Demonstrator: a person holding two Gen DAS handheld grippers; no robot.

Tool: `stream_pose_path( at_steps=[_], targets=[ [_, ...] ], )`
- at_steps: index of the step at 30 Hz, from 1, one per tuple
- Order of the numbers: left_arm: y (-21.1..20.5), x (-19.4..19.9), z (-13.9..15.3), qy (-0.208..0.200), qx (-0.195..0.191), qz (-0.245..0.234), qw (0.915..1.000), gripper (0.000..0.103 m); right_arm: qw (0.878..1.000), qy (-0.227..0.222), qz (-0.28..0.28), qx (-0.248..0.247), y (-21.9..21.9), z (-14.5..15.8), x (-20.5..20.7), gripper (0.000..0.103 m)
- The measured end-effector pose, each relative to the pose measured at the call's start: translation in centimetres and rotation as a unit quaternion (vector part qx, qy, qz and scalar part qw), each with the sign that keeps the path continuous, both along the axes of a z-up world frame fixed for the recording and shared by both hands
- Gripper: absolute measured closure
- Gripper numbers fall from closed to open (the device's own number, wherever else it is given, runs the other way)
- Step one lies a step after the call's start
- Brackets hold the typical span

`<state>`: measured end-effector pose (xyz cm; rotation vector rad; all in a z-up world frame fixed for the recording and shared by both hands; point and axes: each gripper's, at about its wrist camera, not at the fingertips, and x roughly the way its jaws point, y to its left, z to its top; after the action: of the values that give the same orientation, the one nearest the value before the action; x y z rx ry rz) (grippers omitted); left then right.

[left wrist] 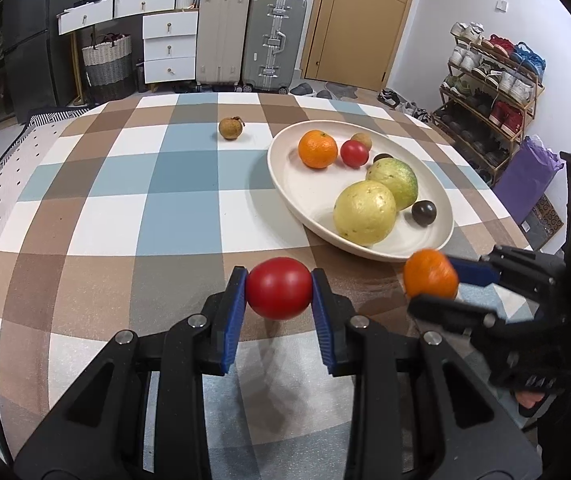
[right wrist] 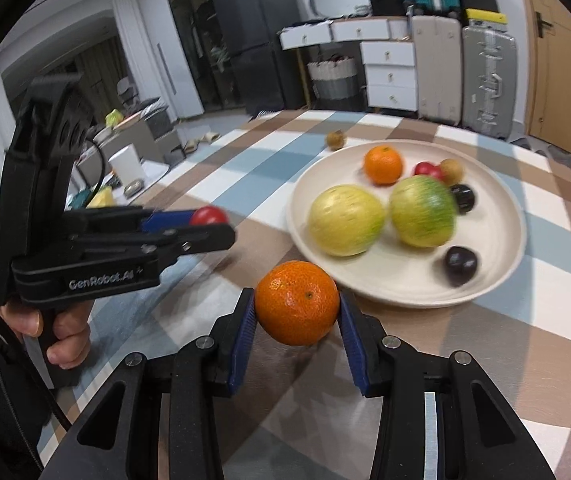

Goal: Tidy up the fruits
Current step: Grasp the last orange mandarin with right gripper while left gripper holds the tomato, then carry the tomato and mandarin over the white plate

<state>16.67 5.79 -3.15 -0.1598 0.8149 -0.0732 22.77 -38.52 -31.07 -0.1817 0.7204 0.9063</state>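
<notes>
While the left gripper [left wrist: 279, 289] clamps a red tomato [left wrist: 279, 288], the right gripper [right wrist: 297, 304] grips an orange [right wrist: 297, 302]; plate [right wrist: 405, 292] of fruit just ahead of both

The tomato [left wrist: 278, 288] looks glossy and smooth; the mandarin [right wrist: 297, 303] has dimpled, pebbly peel. The cream plate [left wrist: 309, 196] appears matt, on a woven-looking checked tablecloth [left wrist: 125, 184].

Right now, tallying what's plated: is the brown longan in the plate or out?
Out: the longan sits on the tablecloth, left of the plate.
</notes>
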Motion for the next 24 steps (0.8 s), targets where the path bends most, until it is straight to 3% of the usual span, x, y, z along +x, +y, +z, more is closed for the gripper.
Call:
stream_pose_path(
  at_steps=[8, 24],
  targets=[
    [0.0, -0.1, 0.3, -0.012, -0.006, 0.009, 0.9999, 0.074, 0.998, -0.013, -0.039, 0.048, -2.7, 1.5, 1.0, 0.062],
    [-1.8, 0.1, 1.1, -0.036, 0.003, -0.003, 0.9993, 0.074, 0.986, -0.037, -0.136, 0.084, -6.1, 2.5, 3.0, 0.062]
  ],
)
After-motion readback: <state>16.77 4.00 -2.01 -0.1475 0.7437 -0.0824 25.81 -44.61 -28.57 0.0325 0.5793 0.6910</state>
